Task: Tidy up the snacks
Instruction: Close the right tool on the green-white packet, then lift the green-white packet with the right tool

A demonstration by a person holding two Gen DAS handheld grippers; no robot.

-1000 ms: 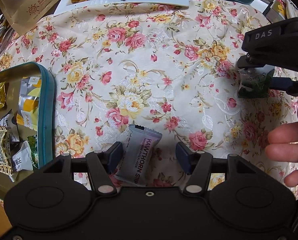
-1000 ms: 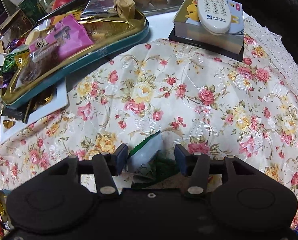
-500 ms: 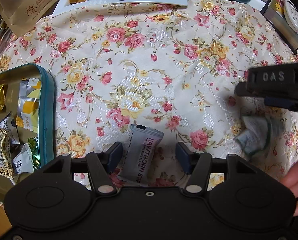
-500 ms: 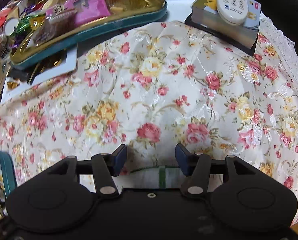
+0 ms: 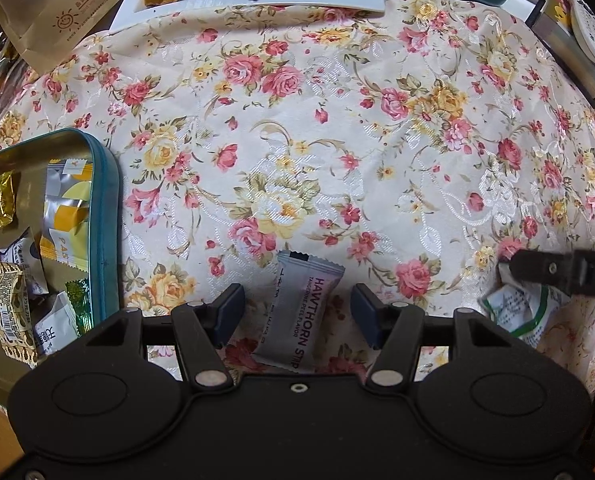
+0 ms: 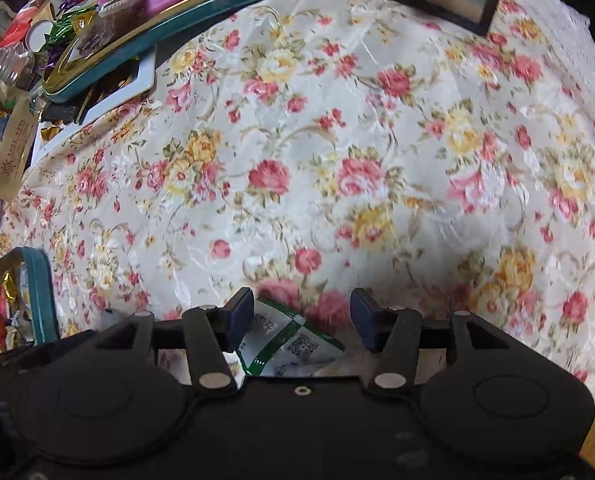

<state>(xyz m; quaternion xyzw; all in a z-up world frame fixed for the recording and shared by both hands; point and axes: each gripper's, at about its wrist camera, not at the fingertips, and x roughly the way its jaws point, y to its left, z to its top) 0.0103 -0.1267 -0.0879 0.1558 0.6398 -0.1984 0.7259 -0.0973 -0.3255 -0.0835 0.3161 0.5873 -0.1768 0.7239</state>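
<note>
A glossy floral tablecloth [image 5: 297,128], woven with pink roses and yellow blooms on cream, covers the bench. On it lies a crimp-ended grey sachet [image 5: 297,312] printed "HAWTHORN STRIP, TANGERINE PEEL FLAVOR", flat on the cloth between the blue-padded fingers [image 5: 227,314] of the left tool [image 5: 295,316]. That tool stands released, pointing down, its pads clear of the wrapper on both sides.

To the right, in the left wrist view, a crumpled white-and-green packet [image 5: 517,312] sits under the right tool's black arm, which carries a white letter "D" at the frame edge. In the right wrist view the same white-and-green packet [image 6: 293,340], with a QR code and small print too fine to read, lies between the right tool's [image 6: 301,316] pads; its left corner touches the left pad while the right pad stands apart, so the tool reads as released rather than clenched. Whether the packet rests on the cloth or hangs there cannot be told.

At the left edge sits a teal-rimmed, gold-lined metal tin [image 5: 105,216] holding foil and paper snack packs, one grey-and-yellow. At the far side are a second teal tin [image 6: 169,28] heaped with sweets, a white frame-like tray [image 5: 257,0], a kraft paper bag [image 5: 57,16] with a sun logo, and a remote control [image 5: 585,28] on a book.
</note>
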